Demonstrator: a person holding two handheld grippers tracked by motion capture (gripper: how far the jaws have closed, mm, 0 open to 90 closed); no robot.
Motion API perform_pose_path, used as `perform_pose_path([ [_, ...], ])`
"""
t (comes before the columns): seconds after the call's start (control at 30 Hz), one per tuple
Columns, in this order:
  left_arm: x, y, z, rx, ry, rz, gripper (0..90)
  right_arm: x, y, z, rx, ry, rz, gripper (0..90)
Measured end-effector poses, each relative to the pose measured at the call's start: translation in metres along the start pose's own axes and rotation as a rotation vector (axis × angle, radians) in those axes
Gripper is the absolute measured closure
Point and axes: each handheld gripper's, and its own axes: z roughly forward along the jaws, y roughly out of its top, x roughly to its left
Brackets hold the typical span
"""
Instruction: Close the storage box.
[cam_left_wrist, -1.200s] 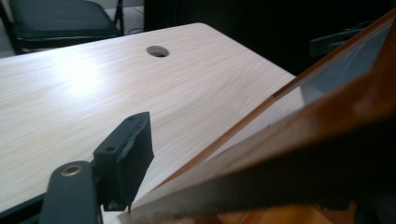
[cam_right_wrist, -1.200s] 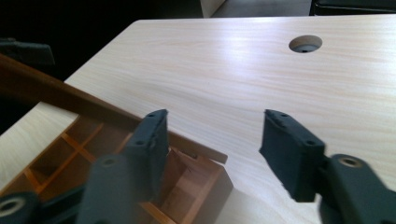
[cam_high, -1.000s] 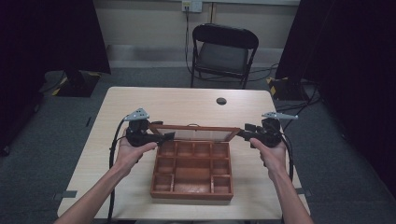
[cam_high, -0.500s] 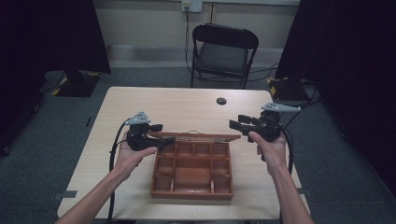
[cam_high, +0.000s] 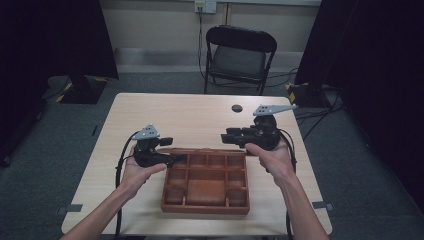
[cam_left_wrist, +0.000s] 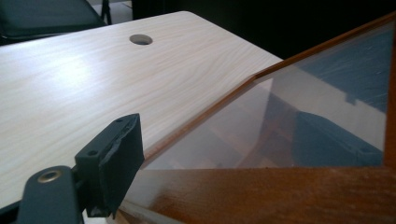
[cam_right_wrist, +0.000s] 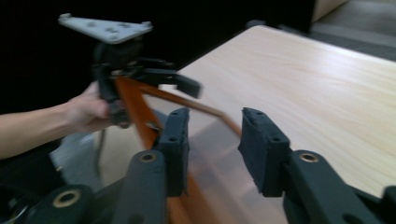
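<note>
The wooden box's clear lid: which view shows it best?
The left gripper view: the lid, with its wooden frame and clear pane, appears close up and raised at a slant beside the left tool. The right gripper view shows it blurred beyond the right tool. The high view shows the compartmented box clearly, the lid barely.

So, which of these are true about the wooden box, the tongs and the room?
1. The left tongs grip the framed glass lid. True.
2. The right tongs are clamped on the lid too. False: they are open and hold nothing.
3. A chair stands beyond the table. True.
4. The box is packed with items. False: its compartments look empty.
</note>
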Motion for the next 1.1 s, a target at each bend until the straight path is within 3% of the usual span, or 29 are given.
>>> perform_pose_path([
  [0.2,-0.003,-0.003,-0.004,0.005,0.023,0.024,16.3,0.021,0.007,0.017,0.079,0.117,-0.014,73.2],
  [0.33,-0.005,-0.004,-0.006,-0.001,0.026,0.024,16.4,0.026,0.006,0.028,0.131,0.146,-0.016,76.8],
  [0.47,-0.008,-0.007,-0.008,0.010,0.025,0.031,16.8,0.024,0.003,0.035,0.162,0.155,0.000,79.4],
  [0.53,-0.007,-0.009,-0.009,0.005,0.008,0.001,17.3,0.022,0.001,0.038,0.177,0.160,0.002,80.5],
  [1.1,-0.007,-0.013,-0.009,0.013,0.018,0.018,17.8,0.016,-0.005,0.047,0.228,0.191,0.051,82.1],
])
